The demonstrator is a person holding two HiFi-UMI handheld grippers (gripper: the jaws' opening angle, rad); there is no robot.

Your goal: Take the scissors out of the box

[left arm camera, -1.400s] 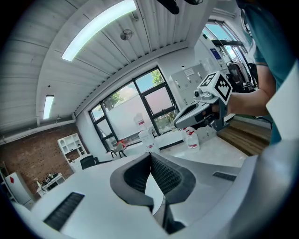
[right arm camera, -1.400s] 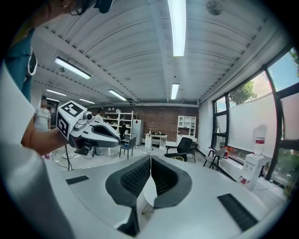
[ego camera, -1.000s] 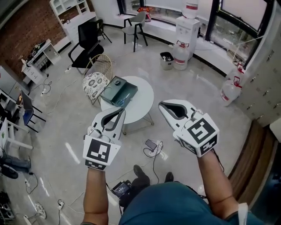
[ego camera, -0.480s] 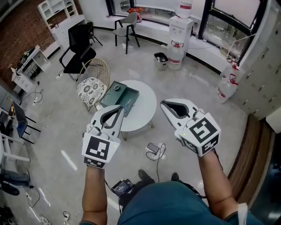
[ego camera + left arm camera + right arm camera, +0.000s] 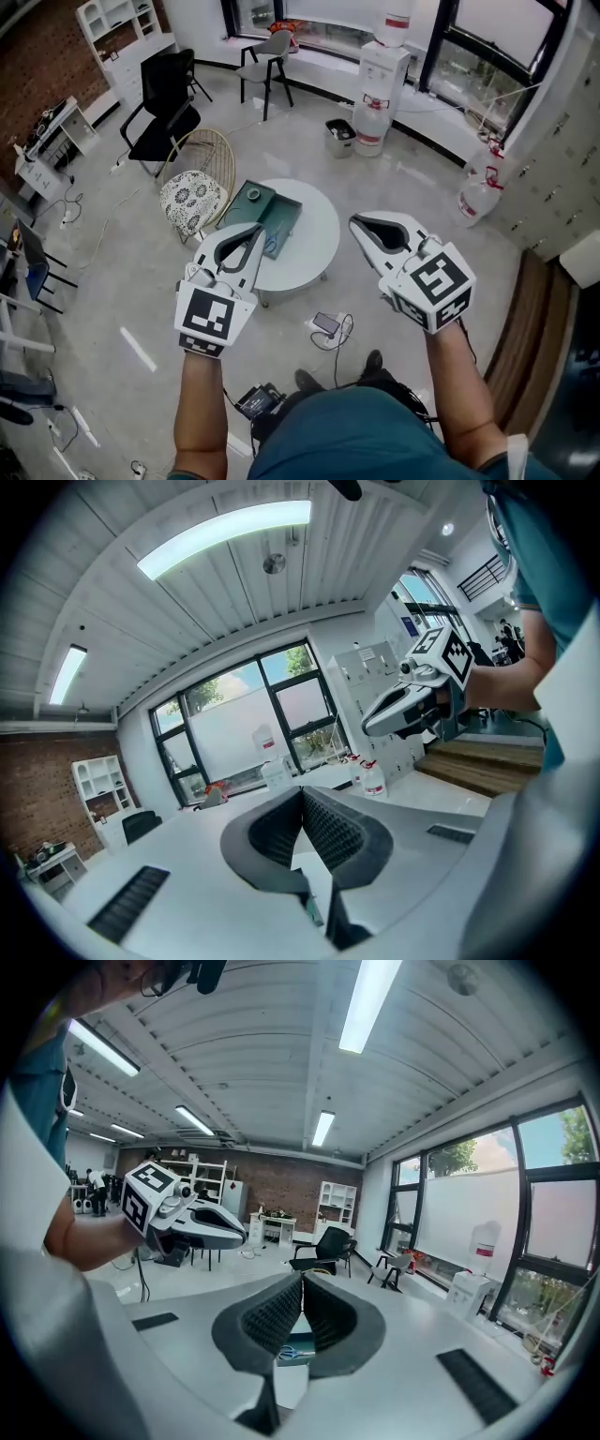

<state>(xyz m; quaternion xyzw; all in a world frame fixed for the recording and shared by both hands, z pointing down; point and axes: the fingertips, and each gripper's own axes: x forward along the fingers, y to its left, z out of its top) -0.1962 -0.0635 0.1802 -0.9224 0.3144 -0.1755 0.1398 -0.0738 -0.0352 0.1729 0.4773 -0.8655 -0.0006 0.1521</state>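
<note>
Nearest, the left gripper (image 5: 257,231) and the right gripper (image 5: 357,223) are held out side by side, well apart. Each has its jaws pressed together with nothing between them. Below and beyond them stands a round white table (image 5: 321,234), and on its left part lies an open dark green box (image 5: 278,212). The scissors (image 5: 296,1351), with blue handles, lie inside that box, just past the left gripper's tip and well apart from the right one, touched by neither. Farther off stand a wicker chair (image 5: 199,183) and a water dispenser (image 5: 381,84).
</note>
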